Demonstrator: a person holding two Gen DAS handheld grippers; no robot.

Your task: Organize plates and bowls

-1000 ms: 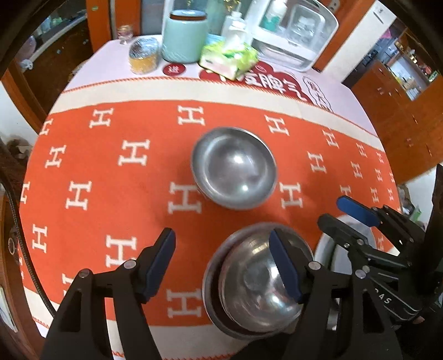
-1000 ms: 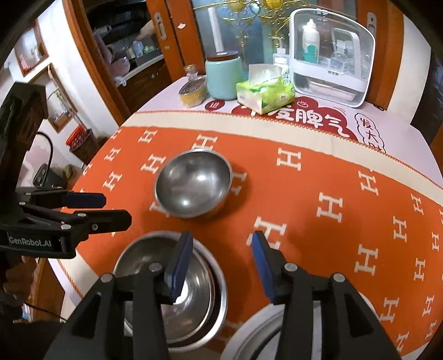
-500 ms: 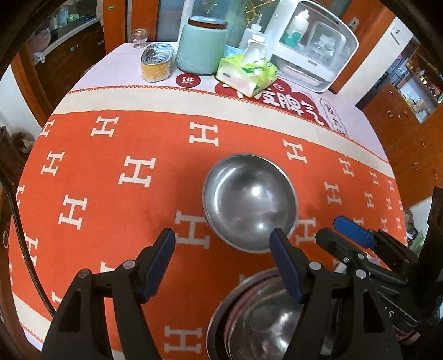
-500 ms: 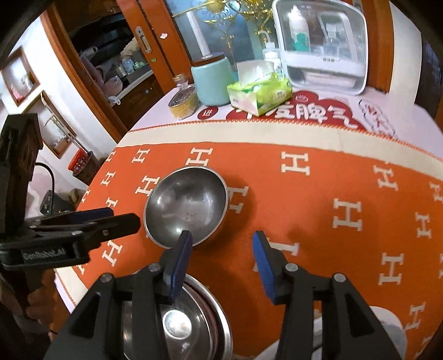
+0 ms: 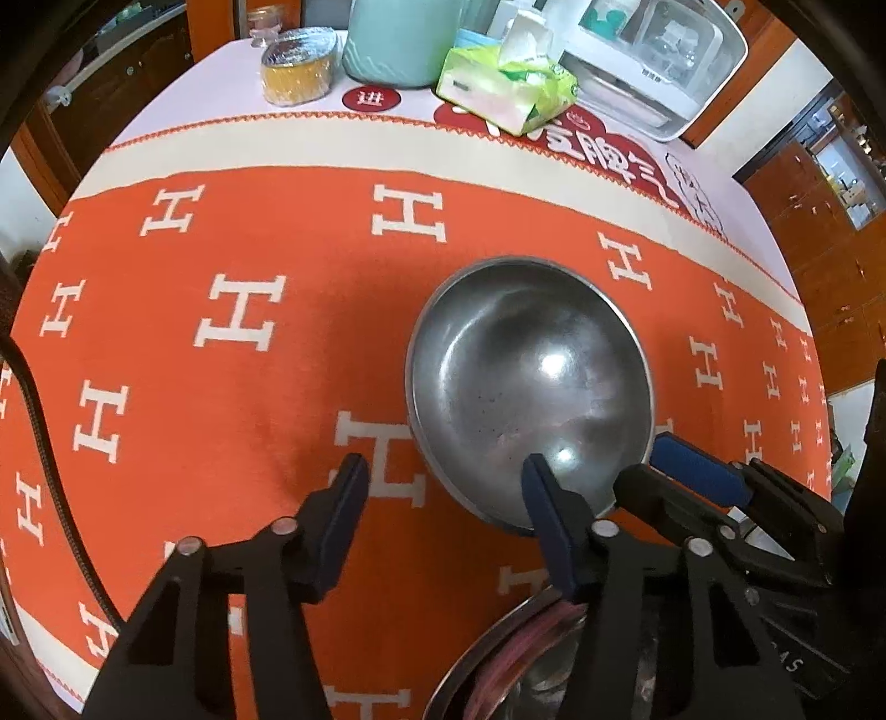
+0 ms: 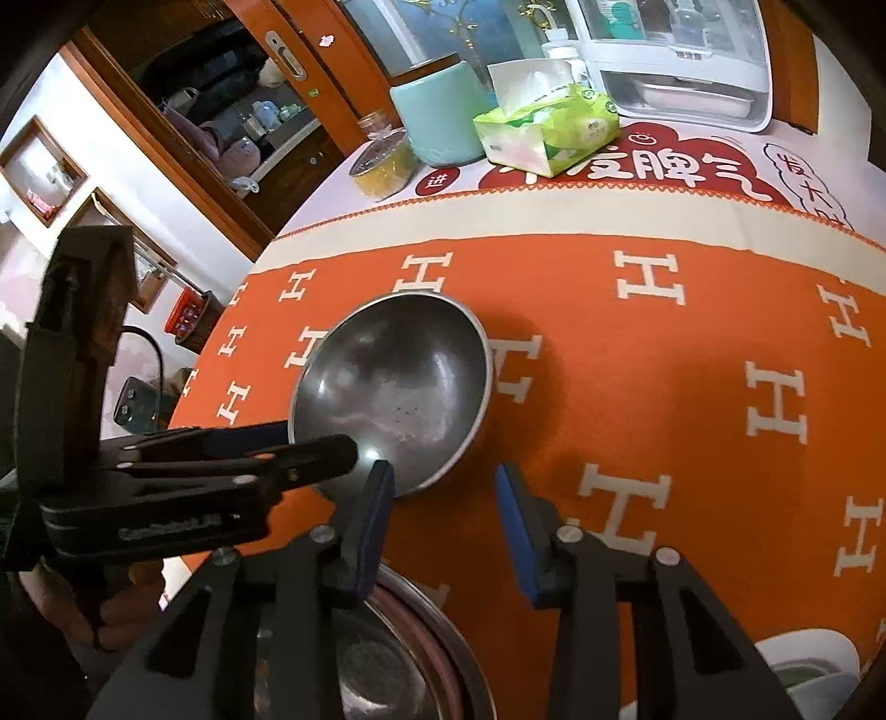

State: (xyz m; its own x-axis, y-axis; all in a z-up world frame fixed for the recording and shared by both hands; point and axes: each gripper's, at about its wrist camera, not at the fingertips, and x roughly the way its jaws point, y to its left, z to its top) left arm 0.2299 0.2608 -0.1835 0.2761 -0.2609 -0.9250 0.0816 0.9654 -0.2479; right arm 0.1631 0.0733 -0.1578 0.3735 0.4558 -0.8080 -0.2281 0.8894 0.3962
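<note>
A lone steel bowl [image 5: 529,382] sits upright on the orange cloth; it also shows in the right wrist view [image 6: 396,382]. My left gripper [image 5: 443,493] is open, its right finger over the bowl's near rim, its left finger over bare cloth. My right gripper [image 6: 443,498] is open and empty, just short of the bowl's near right rim. A stack of steel bowls [image 6: 382,664] lies under both grippers at the near edge; it also shows in the left wrist view [image 5: 515,670]. Each gripper shows in the other's view: the right [image 5: 653,465], the left [image 6: 310,437].
At the table's far end stand a teal jar [image 5: 401,41], a green tissue pack [image 5: 506,91], a foil-covered tin [image 5: 299,69] and a white plastic cabinet [image 5: 650,61]. A white dish [image 6: 803,664] sits near right.
Both grippers have moved forward from over the stacked bowls to the near rim of the lone bowl. Both stayed open. The bowls have not moved.
</note>
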